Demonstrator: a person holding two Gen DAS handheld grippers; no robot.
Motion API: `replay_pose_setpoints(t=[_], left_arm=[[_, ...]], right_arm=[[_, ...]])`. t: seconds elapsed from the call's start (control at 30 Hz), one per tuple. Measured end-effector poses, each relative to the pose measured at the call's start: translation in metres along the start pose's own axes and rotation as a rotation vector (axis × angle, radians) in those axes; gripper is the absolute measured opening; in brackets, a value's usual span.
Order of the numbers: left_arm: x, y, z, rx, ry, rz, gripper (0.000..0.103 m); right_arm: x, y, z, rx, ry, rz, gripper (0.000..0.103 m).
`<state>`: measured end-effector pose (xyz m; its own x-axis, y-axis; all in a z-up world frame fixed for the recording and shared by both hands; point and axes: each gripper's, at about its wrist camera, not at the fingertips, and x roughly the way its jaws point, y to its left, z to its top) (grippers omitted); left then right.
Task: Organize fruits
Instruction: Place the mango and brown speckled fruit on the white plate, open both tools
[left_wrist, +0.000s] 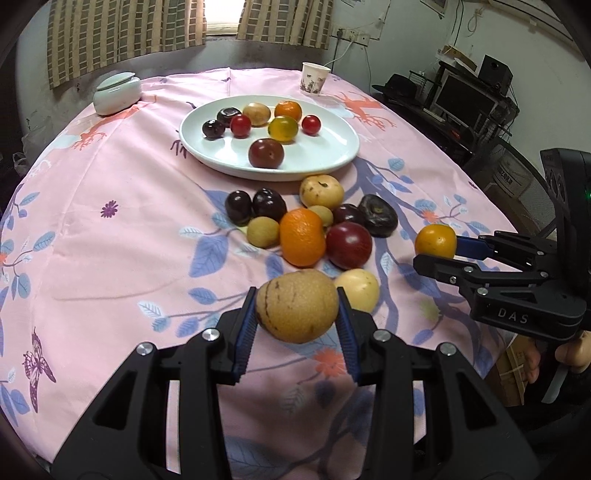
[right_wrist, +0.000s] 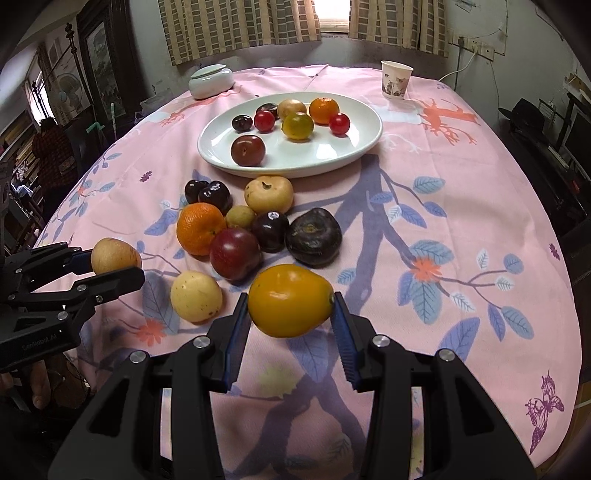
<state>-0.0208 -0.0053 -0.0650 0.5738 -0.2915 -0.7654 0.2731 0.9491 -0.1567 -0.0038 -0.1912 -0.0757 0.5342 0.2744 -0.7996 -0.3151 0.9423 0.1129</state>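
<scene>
Fruit is clamped in both grippers, left gripper (left_wrist: 297, 314) squeezing a pear (left_wrist: 297, 305) and right gripper (right_wrist: 290, 314) an orange tomato (right_wrist: 290, 300) between their fingers, lifted seemingly for the plate (left_wrist: 332, 155) ahead.

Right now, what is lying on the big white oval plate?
The white oval plate holds eight fruits: a dark red plum, a yellow-green tomato, an orange tangerine, a tan round fruit, two red cherry tomatoes and two dark cherries. Whatever sits behind them is hidden.

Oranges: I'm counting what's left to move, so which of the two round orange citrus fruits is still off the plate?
The large orange on the tablecloth, in the loose pile beside the red plum. The smaller orange already sits on the white plate.
</scene>
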Motion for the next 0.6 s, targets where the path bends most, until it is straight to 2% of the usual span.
replay_pose_setpoints(t=[0.27, 0.43, 0.6], left_arm=[[0.004, 0.017, 0.035, -0.002, -0.018, 0.011, 0.041], [0.014, 0.03, 0.085, 0.012, -0.038, 0.045, 0.041], [0.043, 0.041, 0.144, 0.025, -0.036, 0.086, 0.041]], right_arm=[[0.009, 0.006, 0.027, -0.008, -0.003, 0.013, 0.044], [0.017, 0.01, 0.061, -0.04, -0.02, 0.019, 0.044], [0.037, 0.003, 0.115, -0.052, -0.013, 0.017, 0.044]])
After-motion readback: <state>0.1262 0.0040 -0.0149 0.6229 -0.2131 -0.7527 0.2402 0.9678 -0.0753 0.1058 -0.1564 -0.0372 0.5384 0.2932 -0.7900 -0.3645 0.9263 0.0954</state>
